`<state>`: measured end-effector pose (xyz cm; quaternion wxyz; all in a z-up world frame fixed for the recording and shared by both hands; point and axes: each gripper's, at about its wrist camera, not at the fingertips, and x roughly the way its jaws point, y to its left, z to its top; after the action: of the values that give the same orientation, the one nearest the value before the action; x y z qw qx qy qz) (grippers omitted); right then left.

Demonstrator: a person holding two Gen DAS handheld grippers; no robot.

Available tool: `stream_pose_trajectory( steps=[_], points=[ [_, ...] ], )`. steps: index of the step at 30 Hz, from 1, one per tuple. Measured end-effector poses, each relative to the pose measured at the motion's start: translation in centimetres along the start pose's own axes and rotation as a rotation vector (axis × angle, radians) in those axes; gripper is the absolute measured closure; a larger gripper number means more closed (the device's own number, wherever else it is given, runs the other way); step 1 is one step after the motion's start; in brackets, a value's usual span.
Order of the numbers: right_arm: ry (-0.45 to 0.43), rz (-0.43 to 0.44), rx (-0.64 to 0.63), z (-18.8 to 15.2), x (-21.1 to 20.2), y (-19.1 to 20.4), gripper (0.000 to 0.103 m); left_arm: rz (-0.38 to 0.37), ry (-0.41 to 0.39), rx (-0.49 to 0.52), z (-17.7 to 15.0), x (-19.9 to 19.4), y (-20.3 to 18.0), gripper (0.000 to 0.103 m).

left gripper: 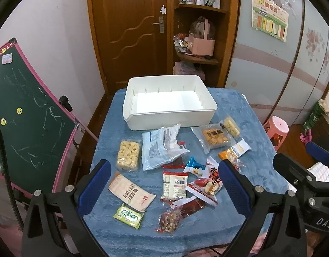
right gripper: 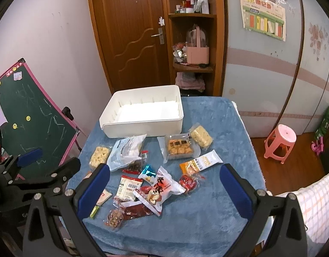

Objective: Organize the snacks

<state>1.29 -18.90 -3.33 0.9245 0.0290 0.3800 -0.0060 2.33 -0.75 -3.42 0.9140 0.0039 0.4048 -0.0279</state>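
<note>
An empty white bin (left gripper: 171,115) (right gripper: 143,126) stands at the far side of a table with a blue cloth (left gripper: 239,214) (right gripper: 207,214). In front of it lie several snack packs: a puffed rice bar (left gripper: 128,155), a large clear bag (left gripper: 162,147), a tray of orange cakes (left gripper: 215,138) (right gripper: 179,146), a beige packet (left gripper: 131,191), a green packet (left gripper: 128,215), a nut pack (left gripper: 169,221) (right gripper: 115,216) and a white and red bag (right gripper: 162,187). My left gripper (left gripper: 164,182) hangs open above the near packs. My right gripper (right gripper: 164,182) is open too, holding nothing.
A green chalkboard with a pink frame (left gripper: 29,128) leans left of the table. A pink stool (right gripper: 280,142) stands on the wooden floor to the right. Behind the table are a brown door (left gripper: 130,32) and shelves (left gripper: 198,32). A checked cloth (right gripper: 319,203) lies near right.
</note>
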Motion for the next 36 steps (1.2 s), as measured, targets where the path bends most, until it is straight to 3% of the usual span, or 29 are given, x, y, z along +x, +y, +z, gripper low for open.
stream_pose_trajectory(
  steps=[16,36],
  points=[
    [0.052,0.018,0.002,-0.8,0.9,0.2,0.0,-0.006,0.065,-0.036,-0.9,0.9,0.7,0.003],
    [0.063,0.021,0.005,-1.1,1.3,0.2,0.0,0.002,0.068,-0.031,-1.4,1.0,0.8,0.003]
  ],
)
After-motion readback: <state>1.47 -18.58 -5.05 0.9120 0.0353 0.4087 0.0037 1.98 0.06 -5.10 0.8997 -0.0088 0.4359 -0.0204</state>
